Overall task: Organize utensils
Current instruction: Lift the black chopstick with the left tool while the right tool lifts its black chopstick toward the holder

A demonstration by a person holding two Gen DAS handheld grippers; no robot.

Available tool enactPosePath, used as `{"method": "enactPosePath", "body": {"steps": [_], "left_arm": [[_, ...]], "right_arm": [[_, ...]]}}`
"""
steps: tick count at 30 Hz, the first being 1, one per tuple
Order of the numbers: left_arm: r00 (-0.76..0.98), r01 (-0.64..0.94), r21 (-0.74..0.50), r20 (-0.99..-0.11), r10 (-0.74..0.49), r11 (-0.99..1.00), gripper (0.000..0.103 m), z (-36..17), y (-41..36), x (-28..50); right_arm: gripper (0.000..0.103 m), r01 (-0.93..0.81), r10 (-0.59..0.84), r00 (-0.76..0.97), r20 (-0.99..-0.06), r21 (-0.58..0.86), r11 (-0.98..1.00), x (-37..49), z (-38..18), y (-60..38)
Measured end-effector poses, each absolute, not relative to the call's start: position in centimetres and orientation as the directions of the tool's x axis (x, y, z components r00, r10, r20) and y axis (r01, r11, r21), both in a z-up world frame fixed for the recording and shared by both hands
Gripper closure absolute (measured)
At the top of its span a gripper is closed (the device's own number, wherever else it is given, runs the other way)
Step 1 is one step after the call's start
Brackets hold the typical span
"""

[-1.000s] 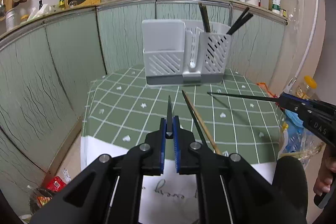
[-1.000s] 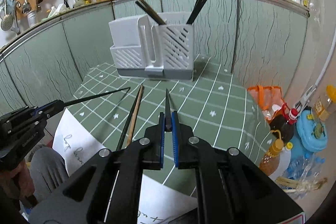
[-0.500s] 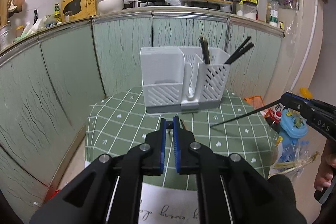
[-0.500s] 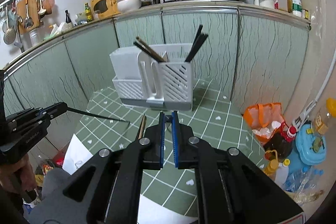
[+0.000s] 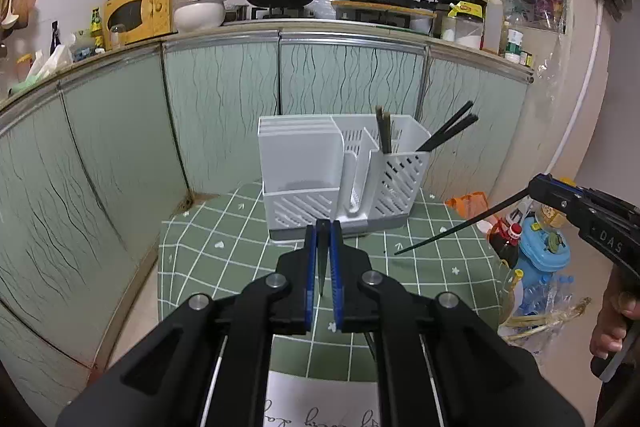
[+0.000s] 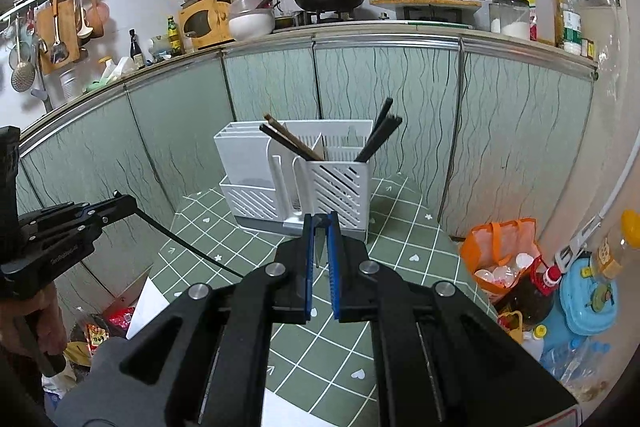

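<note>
1. Writing: the right gripper [image 5: 538, 187] carries white letters "DAS" on its black side, seen from the left wrist. A white sheet of paper [image 5: 324, 401] at the near edge of the tabletop bears handwriting, too cut off to read. Printing on the side of the left gripper [image 6: 124, 203], seen from the right wrist, is too small to make out.
2. Left gripper: blue-lined fingers [image 5: 310, 267] clamped on a thin dark chopstick [image 6: 188, 242], which runs forward and down over the tabletop, tip above the cloth.
3. Right gripper: blue-lined fingers [image 6: 308, 259] clamped on a second dark chopstick [image 5: 448, 233], slanting down toward the cloth, tip just clear of it.
4. Holder [image 5: 304, 163]: white plastic, boxy, grey base, slotted walls, several compartments; stands near the far edge of the tabletop. Two dark chopsticks [image 5: 450, 129] lean out of the right-hand compartment, and brownish ones [image 5: 385, 131] stand in the one beside it.
5. Tabletop [image 5: 224, 247]: green cloth, white grid lines, small white hearts. Open cloth lies between both grippers and the holder.
6. Surroundings: pale green wavy-patterned cabinet panels [image 5: 224, 107] close behind and left; bottles [image 5: 508, 239] and an orange bag [image 6: 500, 247] on the floor at right.
</note>
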State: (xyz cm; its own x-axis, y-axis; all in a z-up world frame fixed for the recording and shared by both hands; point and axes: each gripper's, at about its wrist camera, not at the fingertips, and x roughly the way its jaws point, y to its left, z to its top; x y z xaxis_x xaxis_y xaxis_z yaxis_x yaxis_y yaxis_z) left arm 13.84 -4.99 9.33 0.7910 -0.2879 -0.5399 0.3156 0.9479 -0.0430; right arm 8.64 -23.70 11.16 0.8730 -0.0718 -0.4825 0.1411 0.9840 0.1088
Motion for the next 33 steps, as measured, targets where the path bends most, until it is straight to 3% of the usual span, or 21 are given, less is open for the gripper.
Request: {"method": "enactPosePath", "body": {"steps": [21,33], "left_arm": [[0.798,0.461,-0.032,-0.423,-0.43,0.887,0.095,21.9,-9.9,16.1],[0.778,0.504,-0.038,-0.414,-0.472,0.863,0.095,23.0,-13.0,20.5]], "right_arm": [[0.097,0.113,-0.072,0.9,-0.429,0.072,0.991,9.4,22.8,-27.0],[0.097,0.113,-0.074,0.906,-0.416,0.071,0.991,13.2,24.9,-29.3]]}}
